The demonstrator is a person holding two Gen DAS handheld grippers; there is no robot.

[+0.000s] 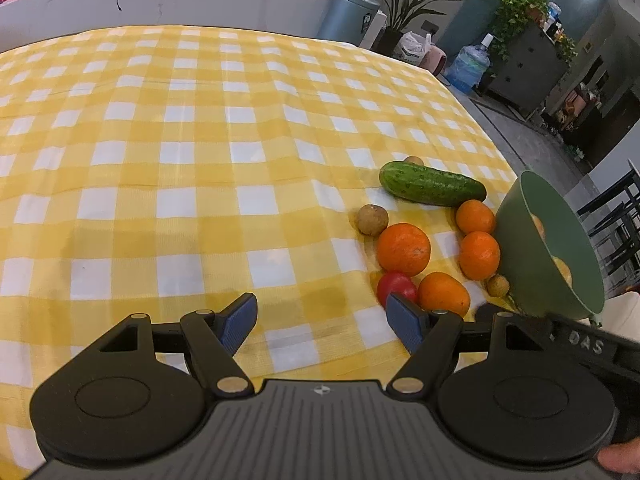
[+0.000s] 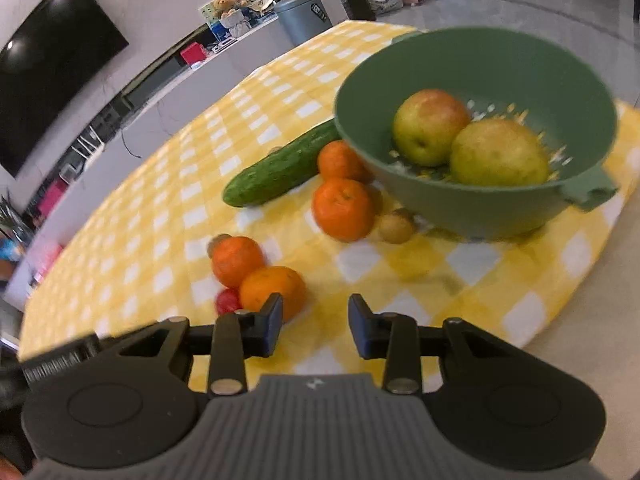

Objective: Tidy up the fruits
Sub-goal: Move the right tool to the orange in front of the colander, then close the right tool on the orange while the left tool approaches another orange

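The left gripper (image 1: pixel 322 322) is at the near edge of its view. Its 2 blue fingers (image 1: pixel 239 322) stand wide apart, and nothing is between them. Under it lies the yellow and white checked cloth (image 1: pixel 200 160) that covers the tabletop.

The right gripper (image 2: pixel 315 330) is low in its own view. Its jaws stand narrow, with a small gap, and only cloth shows between them. It holds nothing.

Just past the left gripper's right finger sits a small red tomato (image 1: pixel 396 287). Right next to it is an orange (image 1: pixel 443 294). A bit farther is a bigger orange (image 1: pixel 404 249), and it touches the tomato. To the right are 2 more oranges, 1 nearer (image 1: pixel 479 255) and 1 farther (image 1: pixel 475 217), close together. A little brown fruit (image 1: pixel 372 220) sits just left of the big orange. Another little brown fruit (image 1: pixel 498 285) sits by the bowl.

Farther back lies a long green cucumber (image 1: pixel 432 184). A third little brown fruit (image 1: pixel 414 161) peeks out from behind it.

On the right is a green bowl (image 2: pixel 400 184) with holes in the bottom and a small handle. In the right wrist view it holds 2 yellow-green round fruits, 1 on the left (image 2: pixel 430 126) and 1 on the right (image 2: pixel 498 152), and they touch.

Far off are a grey bin (image 1: pixel 350 16), potted plants (image 1: pixel 516 12) and a blue water jug (image 1: pixel 468 66).
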